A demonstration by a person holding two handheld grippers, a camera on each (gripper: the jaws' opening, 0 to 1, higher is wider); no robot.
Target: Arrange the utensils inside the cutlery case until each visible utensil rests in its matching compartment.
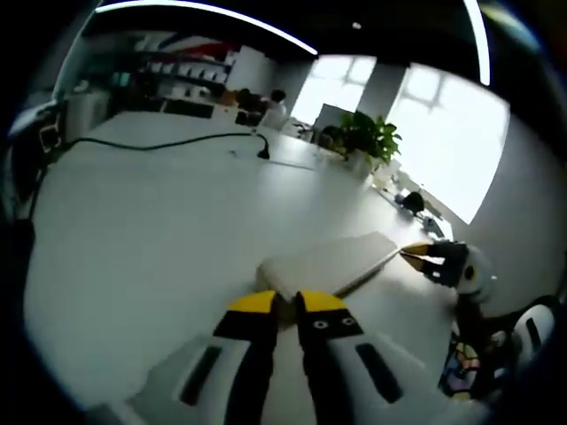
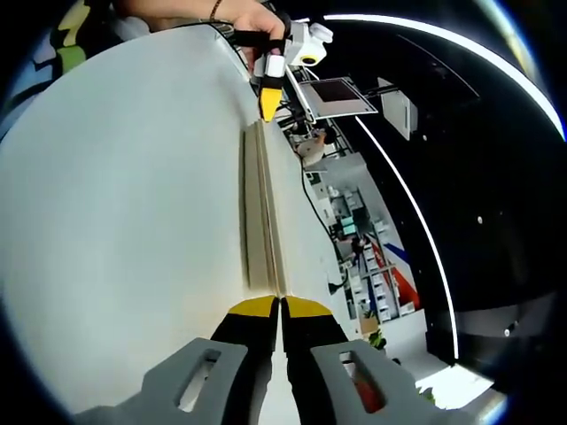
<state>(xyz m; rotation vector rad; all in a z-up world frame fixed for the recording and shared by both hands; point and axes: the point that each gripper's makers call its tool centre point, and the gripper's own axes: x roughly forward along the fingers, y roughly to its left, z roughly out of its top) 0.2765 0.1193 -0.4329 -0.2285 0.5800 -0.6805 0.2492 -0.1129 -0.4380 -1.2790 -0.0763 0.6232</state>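
A flat, pale cutlery case (image 1: 332, 259) lies closed on the white table (image 1: 151, 230), so its inside is hidden. My left gripper (image 1: 289, 304) is at the case's near corner, its yellow-tipped jaws pinched together on the thin edge. At the case's far corner is my right gripper (image 1: 423, 256), coming in from the right. In the right gripper view the case (image 2: 260, 212) runs edge-on away from me, a seam along its length. My right gripper (image 2: 280, 306) is shut where that seam ends. A hand holds my left gripper (image 2: 270, 99) at the far end.
A black cable (image 1: 159, 142) crosses the far part of the table. A potted plant (image 1: 365, 137) stands at the back by bright windows. Shelves (image 1: 177, 75) and a seated person (image 1: 275, 106) are beyond the table. A screen (image 2: 337, 93) hangs behind the hand.
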